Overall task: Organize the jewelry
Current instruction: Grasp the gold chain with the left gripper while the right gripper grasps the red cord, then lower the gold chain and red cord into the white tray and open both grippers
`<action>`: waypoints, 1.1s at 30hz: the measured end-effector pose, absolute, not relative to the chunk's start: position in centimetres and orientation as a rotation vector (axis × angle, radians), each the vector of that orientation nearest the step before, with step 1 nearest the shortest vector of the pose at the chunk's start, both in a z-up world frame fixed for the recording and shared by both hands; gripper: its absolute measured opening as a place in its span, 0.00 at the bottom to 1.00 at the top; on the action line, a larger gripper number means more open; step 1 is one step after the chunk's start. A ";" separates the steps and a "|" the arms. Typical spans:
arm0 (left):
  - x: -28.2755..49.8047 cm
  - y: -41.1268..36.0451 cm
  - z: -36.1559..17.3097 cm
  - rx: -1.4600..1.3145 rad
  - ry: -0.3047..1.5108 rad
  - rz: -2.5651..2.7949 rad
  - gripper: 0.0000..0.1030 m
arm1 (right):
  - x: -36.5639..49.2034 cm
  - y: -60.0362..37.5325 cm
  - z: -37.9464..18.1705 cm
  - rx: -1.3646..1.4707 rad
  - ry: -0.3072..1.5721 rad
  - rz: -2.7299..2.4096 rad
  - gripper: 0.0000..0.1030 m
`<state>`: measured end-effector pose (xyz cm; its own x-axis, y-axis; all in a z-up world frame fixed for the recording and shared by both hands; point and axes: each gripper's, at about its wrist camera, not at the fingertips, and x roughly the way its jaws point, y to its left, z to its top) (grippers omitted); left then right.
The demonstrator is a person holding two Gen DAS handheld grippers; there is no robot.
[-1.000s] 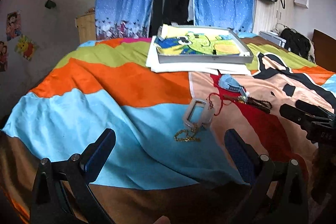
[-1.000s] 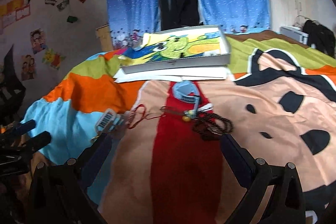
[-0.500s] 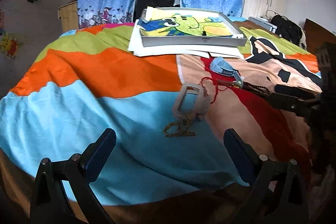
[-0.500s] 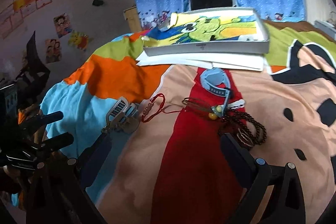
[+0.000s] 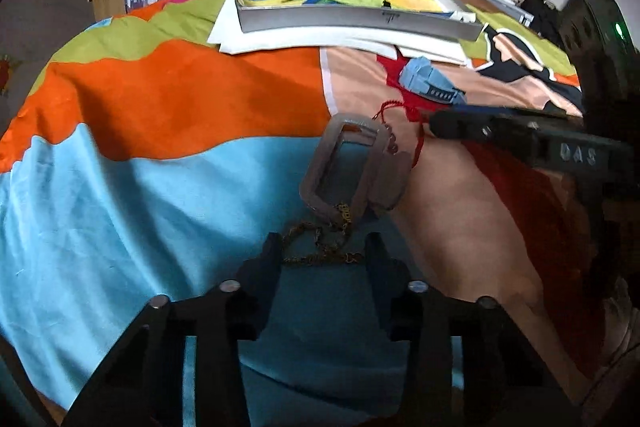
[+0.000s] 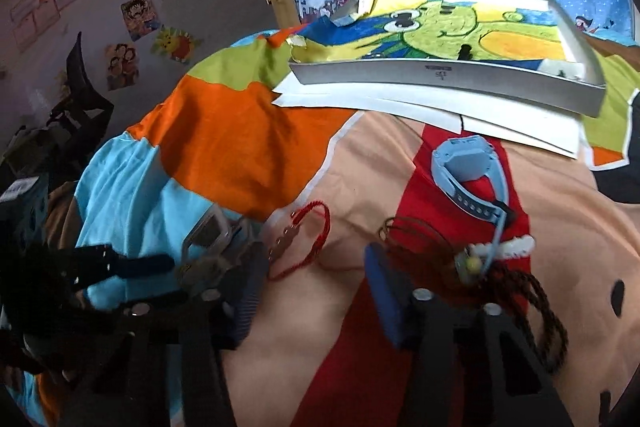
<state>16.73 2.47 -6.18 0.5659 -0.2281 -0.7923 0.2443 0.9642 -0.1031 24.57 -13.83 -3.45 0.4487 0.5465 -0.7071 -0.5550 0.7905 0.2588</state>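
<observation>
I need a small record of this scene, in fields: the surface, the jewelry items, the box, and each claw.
surface: bedspread, many colours
gold chain: between the left claw fingers
left claw: closing, pads not yet pressing the chain
red bracelet: ahead of the right claw
right claw: closing, nothing held
blue watch: lying near the box
grey watch: beyond the gold chain
box: open, cartoon lining

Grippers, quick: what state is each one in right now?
Left gripper: fingers closing around the gold chain, not yet pinching it.
Right gripper: fingers closing around the red string bracelet, nothing gripped yet.
</observation>
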 end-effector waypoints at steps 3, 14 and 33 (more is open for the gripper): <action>17.0 2.6 -6.4 0.015 0.937 -0.271 0.21 | 25.7 -13.3 -3.9 0.000 0.892 0.680 0.41; 16.2 3.2 -4.8 -0.026 0.907 -0.237 0.03 | 25.2 -13.0 -4.8 0.027 0.921 0.675 0.06; 16.6 1.9 4.0 -0.057 0.791 -0.316 0.03 | 22.4 -17.1 1.3 0.124 0.762 0.676 0.06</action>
